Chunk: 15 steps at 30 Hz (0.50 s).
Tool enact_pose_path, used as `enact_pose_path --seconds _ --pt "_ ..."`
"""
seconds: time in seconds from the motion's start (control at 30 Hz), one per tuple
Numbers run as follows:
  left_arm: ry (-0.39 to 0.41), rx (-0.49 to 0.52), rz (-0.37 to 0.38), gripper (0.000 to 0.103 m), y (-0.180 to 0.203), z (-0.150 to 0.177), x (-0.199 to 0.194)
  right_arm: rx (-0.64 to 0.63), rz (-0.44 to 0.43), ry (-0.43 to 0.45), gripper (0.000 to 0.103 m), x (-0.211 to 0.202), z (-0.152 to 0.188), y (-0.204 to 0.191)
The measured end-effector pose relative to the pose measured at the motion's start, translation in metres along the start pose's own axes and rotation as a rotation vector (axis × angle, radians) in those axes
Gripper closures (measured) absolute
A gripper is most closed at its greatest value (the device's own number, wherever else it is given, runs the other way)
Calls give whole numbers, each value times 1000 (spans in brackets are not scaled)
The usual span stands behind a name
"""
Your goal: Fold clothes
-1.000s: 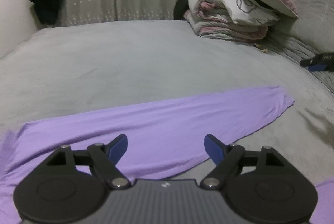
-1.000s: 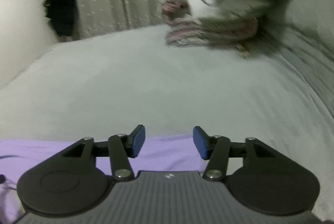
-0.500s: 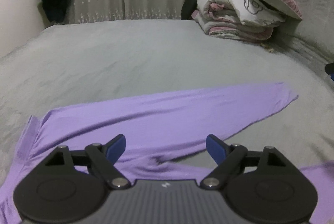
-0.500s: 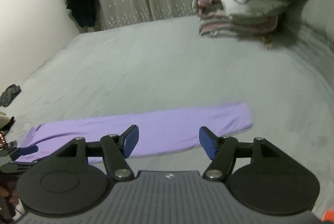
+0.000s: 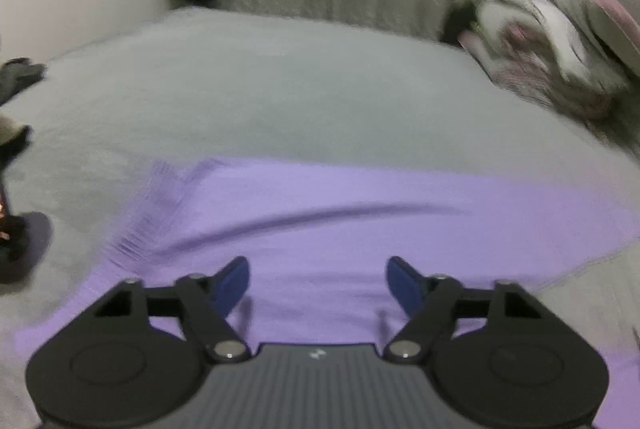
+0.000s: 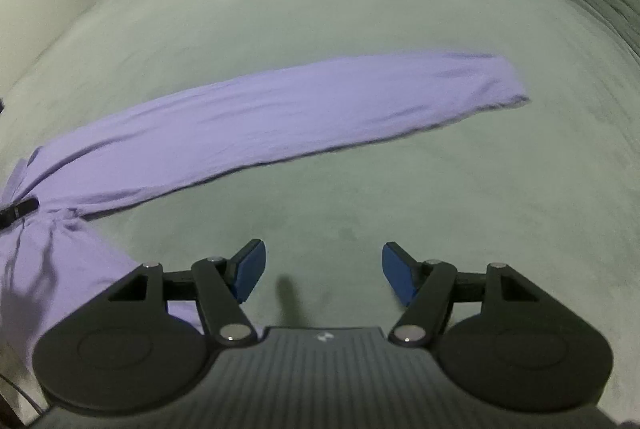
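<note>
We see our left gripper [image 5: 318,279] parted, its jaws having just narrowed with nothing between them, over the flat purple long-sleeved garment [image 5: 360,213]. Our right gripper [image 6: 323,275] is released, empty, above the grey bedspread [image 6: 400,197] beside the outstretched sleeve.

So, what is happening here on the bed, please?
A person holds a gripper in each hand over a purple garment that lies spread on a grey bed. The left gripper hovers over the purple cloth, its jaws having just been closing, with nothing pinched between them. The right gripper is open above bare bed, beside the long stretched-out part of the garment. Nothing is gripped, and no fold is visible yet.
</note>
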<state>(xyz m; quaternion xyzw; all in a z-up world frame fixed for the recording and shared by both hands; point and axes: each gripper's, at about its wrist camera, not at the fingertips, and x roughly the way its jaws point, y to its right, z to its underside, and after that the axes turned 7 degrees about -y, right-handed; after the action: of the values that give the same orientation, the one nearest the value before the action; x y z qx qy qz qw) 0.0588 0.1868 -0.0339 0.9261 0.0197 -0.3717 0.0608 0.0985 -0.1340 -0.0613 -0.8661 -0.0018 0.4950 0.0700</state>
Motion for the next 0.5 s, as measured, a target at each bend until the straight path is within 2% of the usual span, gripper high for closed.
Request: enact_pose_path --seconds 0.03,0.1,0.13,0.2,0.37,0.43,0.47,0.5 --pt "11 -22 -11 42 -10 -1 2 -16 -4 10 34 2 0 -6" --pt "24 -68 -25 59 -28 -1 7 -43 -5 24 34 6 -1 -16" --pt "15 -96 -19 63 -37 1 10 -57 -5 30 34 8 -1 -22" --pt "0 -149 -9 77 -54 3 16 -77 -15 39 34 10 2 -29" --pt "9 -203 8 80 -82 5 18 -141 -57 76 34 15 4 -59" --pt "11 -214 9 86 -92 5 21 -192 -86 94 34 19 5 -73" --pt "11 -226 6 96 -96 5 22 -223 -104 99 34 21 6 -81" --pt "15 -244 -3 101 -99 5 22 -258 -119 99 34 23 9 -90"
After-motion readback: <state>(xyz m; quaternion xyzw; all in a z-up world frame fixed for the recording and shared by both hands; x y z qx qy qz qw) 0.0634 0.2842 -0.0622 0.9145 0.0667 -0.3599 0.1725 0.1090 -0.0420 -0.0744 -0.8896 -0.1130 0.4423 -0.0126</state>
